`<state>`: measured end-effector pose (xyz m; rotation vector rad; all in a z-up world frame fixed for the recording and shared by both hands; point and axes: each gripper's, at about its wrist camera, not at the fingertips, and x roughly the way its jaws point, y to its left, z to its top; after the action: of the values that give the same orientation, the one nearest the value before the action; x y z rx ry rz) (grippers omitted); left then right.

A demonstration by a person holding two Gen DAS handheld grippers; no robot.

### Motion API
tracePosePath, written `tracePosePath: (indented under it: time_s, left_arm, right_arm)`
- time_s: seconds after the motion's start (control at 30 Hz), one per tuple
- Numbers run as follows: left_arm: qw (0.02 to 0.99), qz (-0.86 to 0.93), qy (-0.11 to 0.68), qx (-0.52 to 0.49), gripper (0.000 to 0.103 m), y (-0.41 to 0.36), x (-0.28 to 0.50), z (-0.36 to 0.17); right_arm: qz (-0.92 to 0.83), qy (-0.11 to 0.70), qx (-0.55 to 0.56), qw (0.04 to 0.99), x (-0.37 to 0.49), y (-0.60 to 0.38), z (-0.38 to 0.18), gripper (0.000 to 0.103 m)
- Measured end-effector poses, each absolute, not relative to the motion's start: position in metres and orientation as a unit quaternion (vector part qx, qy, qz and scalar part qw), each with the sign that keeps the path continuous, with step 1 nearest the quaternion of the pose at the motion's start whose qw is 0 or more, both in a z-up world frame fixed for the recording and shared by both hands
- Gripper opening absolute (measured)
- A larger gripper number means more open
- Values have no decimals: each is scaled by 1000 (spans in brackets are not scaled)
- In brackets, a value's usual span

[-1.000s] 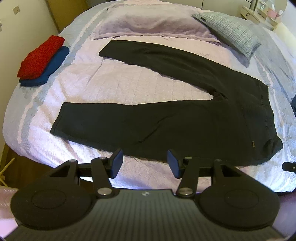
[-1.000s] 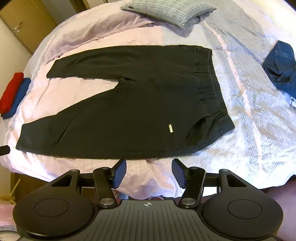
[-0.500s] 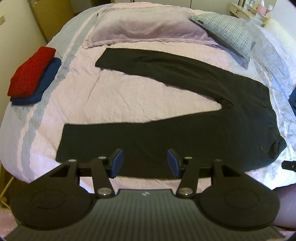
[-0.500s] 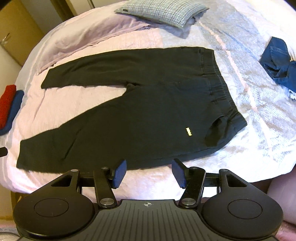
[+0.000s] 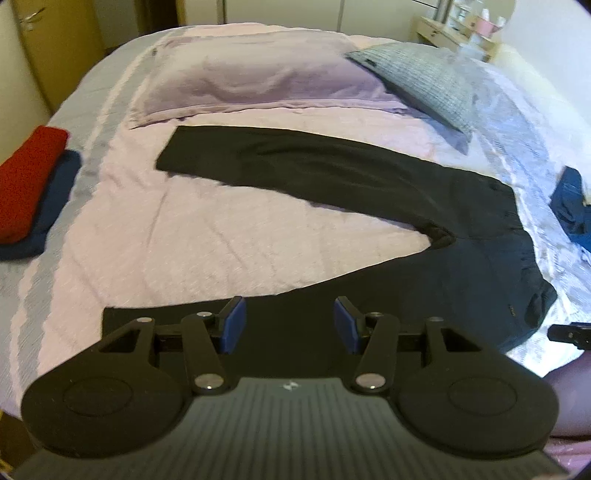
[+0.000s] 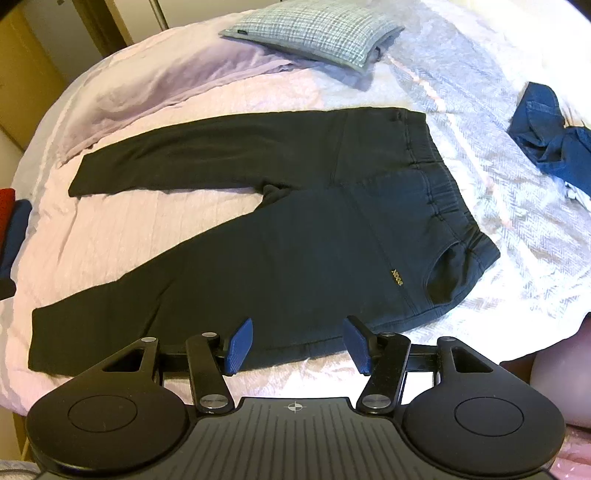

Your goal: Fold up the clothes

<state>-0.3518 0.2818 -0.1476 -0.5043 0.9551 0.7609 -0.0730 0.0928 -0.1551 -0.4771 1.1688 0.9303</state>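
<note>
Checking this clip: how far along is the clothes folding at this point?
Done: a red garment lies folded on a folded navy garment at the bed's left edge. In hand: nothing yet; the black trousers lie spread flat, legs apart, unfolded, with the left gripper and right gripper open above the near leg. Left: folding the trousers, then the crumpled blue denim garment on the right.

lilac pillow [image 5: 251,77] | checked pillow [image 6: 314,29] | quilted bedspread [image 5: 221,236]

a bed [image 5: 207,236] carries spread black trousers [image 6: 295,236], two pillows [image 5: 258,77], folded clothes [image 5: 26,184], crumpled jeans [image 6: 546,136].
</note>
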Motion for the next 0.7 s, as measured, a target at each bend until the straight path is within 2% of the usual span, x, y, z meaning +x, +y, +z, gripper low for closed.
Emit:
tracePosePath:
  time_s: [0.27,0.47,0.7]
  left_arm:
    - [805,326,440,-229,49,294,-310,-162]
    - [820,315,429,-211,49,320,-268,-180]
    - [830,298,427,-201,49,382,-185,-228]
  right_arm:
    - [416,529,-210,710,-47,108,-169,58]
    - [472,462,-147,736,9,119,-177,58]
    - [486,468,-217,706,107,172,-229,58]
